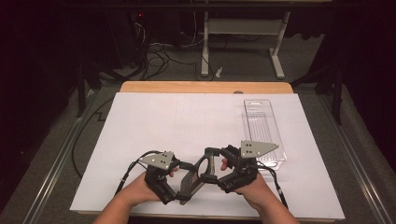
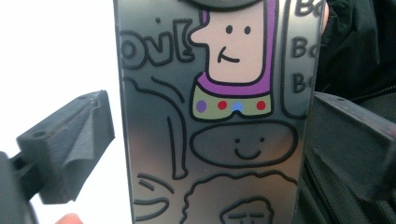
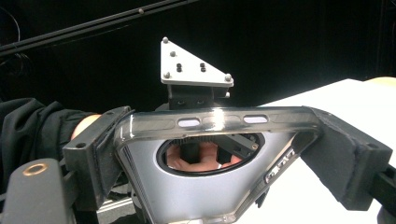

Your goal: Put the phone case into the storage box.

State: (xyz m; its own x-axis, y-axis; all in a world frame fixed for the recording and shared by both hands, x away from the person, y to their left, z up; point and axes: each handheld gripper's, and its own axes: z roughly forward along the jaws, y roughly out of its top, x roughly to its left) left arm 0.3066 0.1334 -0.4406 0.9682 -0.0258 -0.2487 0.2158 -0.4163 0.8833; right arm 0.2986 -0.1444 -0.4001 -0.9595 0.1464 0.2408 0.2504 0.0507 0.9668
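You hold a grey phone case with cartoon drawings and a round camera hole [image 1: 198,170] up off the white counter [image 1: 187,121], between your two hands, near the counter's front edge. Your right claw [image 1: 215,167] is clamped tight on the top end of the case; in the right claw view its two black jaws press on both sides of the case [image 3: 205,186], and you can see fingers through the round hole. Your left claw [image 1: 183,186] stands wide at the bottom end of the case. In the left claw view the case [image 2: 215,116] sits between the jaws: there is a clear gap at one jaw, and the other jaw is right by the case's edge. The drawings show a face with a purple collar and coloured dots. A clear plastic box [image 1: 261,133] lies flat on the counter just beyond your right hand [image 1: 254,189].
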